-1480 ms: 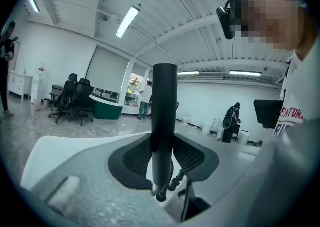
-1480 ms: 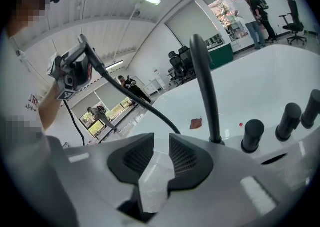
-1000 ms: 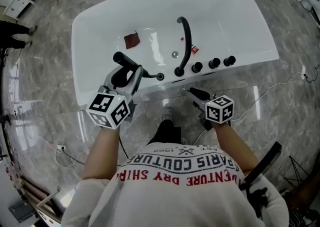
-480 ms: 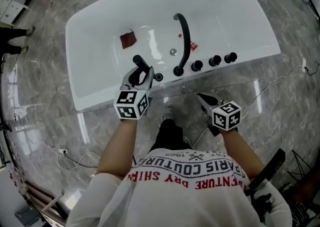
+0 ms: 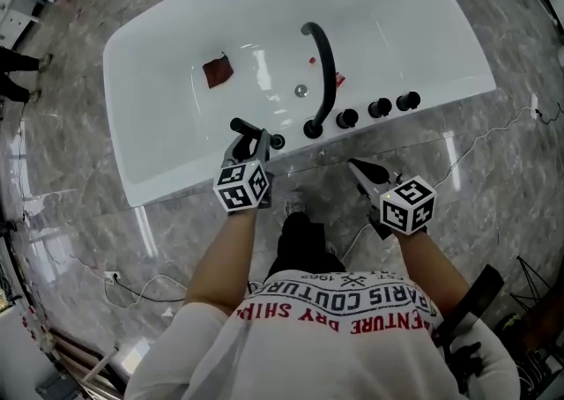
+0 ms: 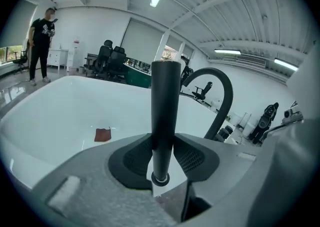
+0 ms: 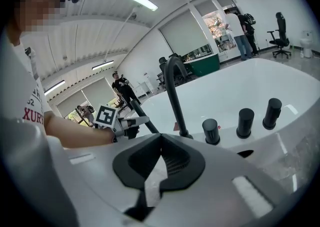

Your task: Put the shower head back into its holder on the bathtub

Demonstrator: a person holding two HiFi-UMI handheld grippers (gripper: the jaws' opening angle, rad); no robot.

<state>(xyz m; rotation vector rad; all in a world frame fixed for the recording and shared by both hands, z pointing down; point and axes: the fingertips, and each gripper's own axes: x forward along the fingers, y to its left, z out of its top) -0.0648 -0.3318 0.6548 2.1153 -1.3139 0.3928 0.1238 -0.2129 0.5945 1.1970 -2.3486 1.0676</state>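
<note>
Two changes since a second ago: the left gripper (image 5: 249,147), clamped on the shower head (image 5: 246,129), has descended to just beside its holder (image 5: 278,141) on the bathtub (image 5: 176,174) rim; the right gripper (image 5: 359,167) has closed empty (seating the handle is likely next).

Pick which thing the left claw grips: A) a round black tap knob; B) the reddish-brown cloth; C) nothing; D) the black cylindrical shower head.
D: the left gripper view shows the black cylindrical shower head clamped upright in the left claw, while the reddish-brown cloth lies apart, down inside the white bathtub.
</note>
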